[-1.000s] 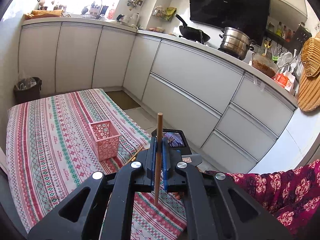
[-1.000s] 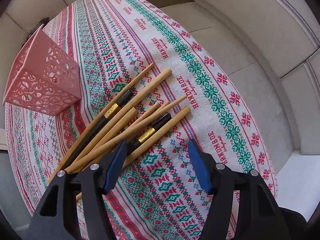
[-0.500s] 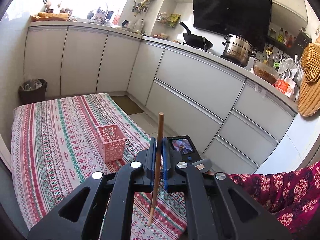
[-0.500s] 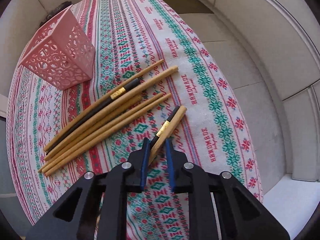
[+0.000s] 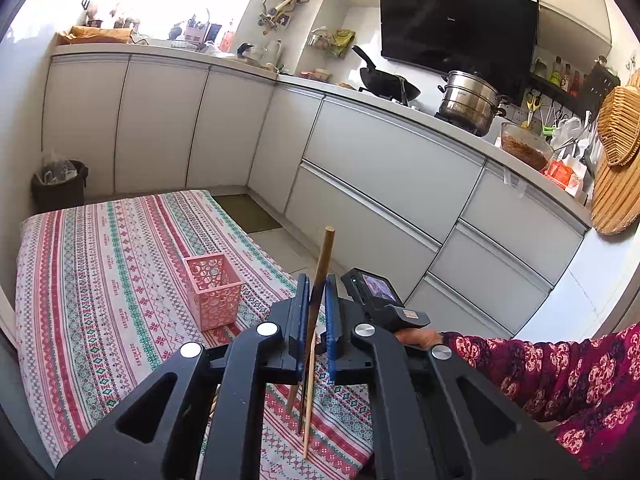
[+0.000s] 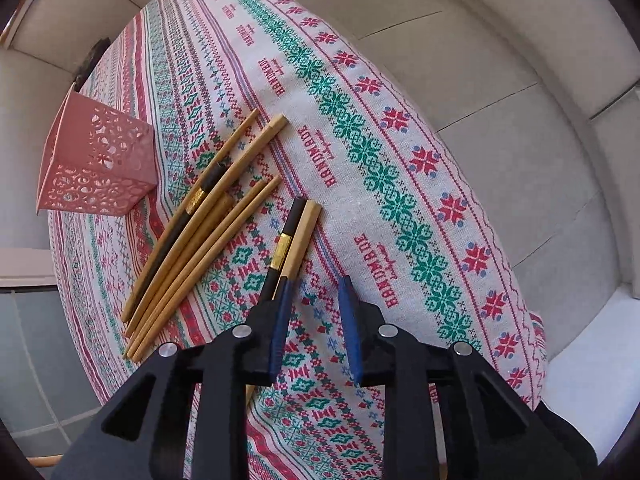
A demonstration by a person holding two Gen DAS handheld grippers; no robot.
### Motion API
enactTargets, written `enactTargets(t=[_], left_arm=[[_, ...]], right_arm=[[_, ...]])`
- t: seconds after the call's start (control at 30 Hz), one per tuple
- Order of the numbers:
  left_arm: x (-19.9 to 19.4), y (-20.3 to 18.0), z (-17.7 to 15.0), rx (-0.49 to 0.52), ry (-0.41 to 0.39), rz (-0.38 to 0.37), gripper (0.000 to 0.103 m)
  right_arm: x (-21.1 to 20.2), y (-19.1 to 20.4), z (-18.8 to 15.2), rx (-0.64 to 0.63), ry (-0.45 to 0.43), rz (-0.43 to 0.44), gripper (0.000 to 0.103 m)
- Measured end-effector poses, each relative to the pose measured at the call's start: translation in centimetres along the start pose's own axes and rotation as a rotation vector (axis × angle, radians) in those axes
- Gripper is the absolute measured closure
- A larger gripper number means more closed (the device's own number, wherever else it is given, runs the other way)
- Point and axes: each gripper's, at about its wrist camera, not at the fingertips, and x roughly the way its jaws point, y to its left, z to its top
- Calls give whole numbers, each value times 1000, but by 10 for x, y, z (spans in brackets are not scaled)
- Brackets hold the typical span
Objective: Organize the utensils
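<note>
left gripper [image 5: 316,300]: clamped on an upright wooden chopstick [image 5: 322,264]. right gripper [image 6: 314,312]: jaws just reopened, partly apart, empty, above the table [image 6: 400,184]. loose chopsticks [image 6: 200,232] lie beside the pink holder [image 6: 96,164].

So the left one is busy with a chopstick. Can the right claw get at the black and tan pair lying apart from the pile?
Probably yes: the right claw hangs open just beside that pair, nothing over them.

a black wok [image 5: 390,82] and steel pot [image 5: 472,106] sit on the counter [image 5: 400,110].
</note>
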Motion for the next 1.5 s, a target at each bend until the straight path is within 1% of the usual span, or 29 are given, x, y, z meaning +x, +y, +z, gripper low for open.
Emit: enactTargets(t=[0.07,0.1,0.13,0.2,0.27,0.3,0.47,0.57,0.67,0.77,0.8,0.83,0.9,0.97,1.03,1.1,1.13,1.17,1.2,1.23,1.27,1.33,1.4,1.43,1.5], left_arm=[[-1,1,0,-3,-2,-2,96],[-1,1,0,-3,-2,-2,96],[-1,1,0,-3,-3,-2,96],[-2,2,0,-6,-9,-5,96],[-4,2,0,-8,-16,-8,96],[-5,3,0,-9,-18,-11,96],[-6,4,-1,-8,-19,-10,96],[-10,6,-2,-11,-24,-7,96],[-13,6,-2,-16,-32,0,96],[-18,5,-2,-15,-42,8,96],[-19,5,-2,-15,-46,15,96],[-21,3,-1,-16,-48,25,96],[-25,4,-2,-23,-53,39,96],[-27,6,-1,-33,-56,55,96],[-27,11,-1,-59,-55,75,90],[-23,15,-1,-84,-35,112,81],[-20,18,-1,-105,-21,147,78],[-17,24,-2,-148,-3,186,66],[-15,33,-3,-208,14,223,46],[-12,45,-8,-294,39,262,34],[-9,59,-16,-394,76,287,10],[-1,88,-39,-587,177,315,8],[7,110,-63,-723,287,404,13],[8,121,-73,-791,314,436,13],[8,145,-97,-973,345,455,11]], right_arm=[[2,3,8,-8,7,-30,82],[3,5,12,-5,13,-36,80],[12,12,22,15,20,-22,80],[13,9,26,57,44,14,80],[12,8,29,73,38,17,80],[13,7,31,90,40,30,78],[17,4,33,138,49,82,78],[17,11,36,126,41,40,80],[20,29,32,72,22,-25,80],[23,41,38,51,8,-41,81],[24,43,40,39,11,-57,90],[26,45,42,10,15,-77,92],[26,49,44,-50,29,-82,92],[26,46,46,-35,47,-83,92],[27,51,49,-31,43,-101,90],[28,60,51,-47,22,-149,84],[28,66,50,-70,-2,-181,84],[29,70,45,-95,-28,-206,87],[29,72,42,-115,-54,-214,89],[28,71,40,-121,-71,-205,89],[26,67,38,-119,-83,-182,91],[24,55,35,-99,-94,-126,94],[22,45,34,-96,-102,-87,95],[21,41,34,-101,-107,-75,95],[21,40,32,-119,-121,-59,95]])
